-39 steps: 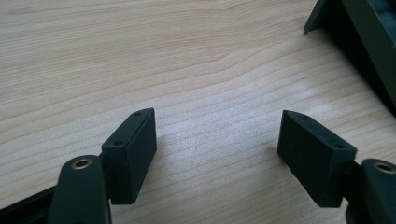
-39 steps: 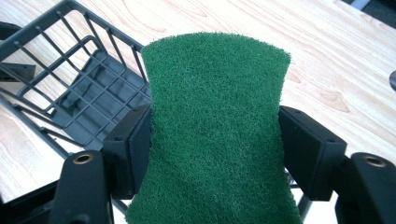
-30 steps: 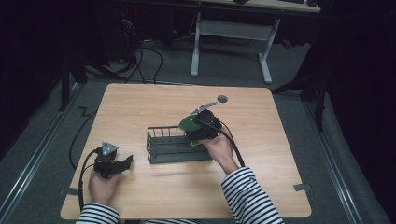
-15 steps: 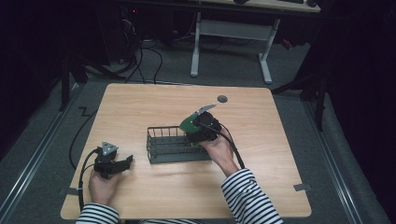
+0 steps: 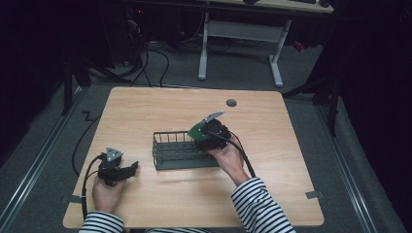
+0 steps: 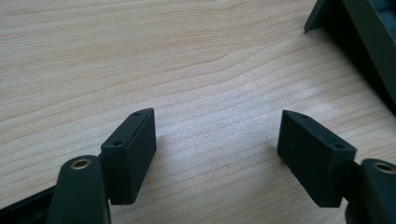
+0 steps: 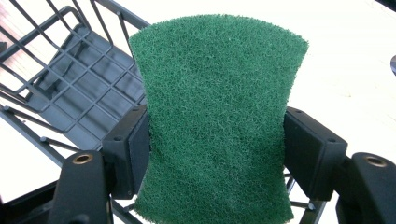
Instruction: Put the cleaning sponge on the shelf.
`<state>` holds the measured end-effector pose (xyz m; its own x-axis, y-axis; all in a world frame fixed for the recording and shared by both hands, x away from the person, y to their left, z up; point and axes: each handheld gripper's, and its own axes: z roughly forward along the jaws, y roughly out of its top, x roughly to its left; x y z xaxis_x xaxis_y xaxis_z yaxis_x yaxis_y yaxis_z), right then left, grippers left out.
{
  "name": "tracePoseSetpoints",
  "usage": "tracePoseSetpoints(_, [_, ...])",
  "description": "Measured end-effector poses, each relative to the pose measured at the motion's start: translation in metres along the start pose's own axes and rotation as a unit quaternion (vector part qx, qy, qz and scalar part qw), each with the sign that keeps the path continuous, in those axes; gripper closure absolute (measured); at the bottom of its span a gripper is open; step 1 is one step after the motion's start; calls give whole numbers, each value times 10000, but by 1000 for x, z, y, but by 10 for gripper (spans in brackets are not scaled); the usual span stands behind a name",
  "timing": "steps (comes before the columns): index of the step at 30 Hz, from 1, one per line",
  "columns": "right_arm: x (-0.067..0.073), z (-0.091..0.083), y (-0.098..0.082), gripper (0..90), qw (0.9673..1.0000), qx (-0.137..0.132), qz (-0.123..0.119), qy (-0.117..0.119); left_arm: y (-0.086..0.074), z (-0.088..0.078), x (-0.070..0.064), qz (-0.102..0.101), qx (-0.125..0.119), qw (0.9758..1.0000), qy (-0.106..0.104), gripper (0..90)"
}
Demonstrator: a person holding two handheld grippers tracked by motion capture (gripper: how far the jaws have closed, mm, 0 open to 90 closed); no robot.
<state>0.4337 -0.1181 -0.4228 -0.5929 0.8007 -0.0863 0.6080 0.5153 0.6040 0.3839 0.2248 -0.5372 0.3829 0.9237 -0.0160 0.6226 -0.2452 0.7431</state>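
While the right gripper hangs at the right end of the wire basket, its jaws are clamped on the waisted middle of a green scouring pad, and that is where the job stands: the pad is picked up and carried to the basket, but not yet set inside. In the right gripper view the pad stands between the two black jaws, with the basket's dark mesh floor showing behind and to its left, so I judge it sits above the rim rather than down in the basket, though how high it rides is hard to tell from this angle. What is left, by my reading, is to lower it past the wires and let go. Over on the near left of the counter, the left gripper rests well apart from the action, jaws spread wide with nothing but bare wood between them; a dark corner of the basket peeks in at the top right of its view. Little else is about: a small round grommet in the counter beyond the basket, cables trailing off the near edge. Nothing blocks the drop; the upright wires of the basket's end wall are the one thing the pad could catch on.
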Motion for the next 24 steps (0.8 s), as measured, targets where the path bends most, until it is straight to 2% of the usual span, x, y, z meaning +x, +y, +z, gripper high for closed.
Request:
tracePoseSetpoints(5, [0, 0, -3, 308, 10000, 53, -59, -10, 0, 0, 0, 0, -1, 10000, 1, 288])
tracePoseSetpoints(13, [-2, 1, -12, 308, 9999, 56, 44, 117, 0, 0, 0, 0, 0, 10000, 1, 289])
tracePoseSetpoints(24, [-1, 3, -14, 308, 9999, 124, 40, 111, 0, 0, 0, 0, -1, 10000, 0, 289])
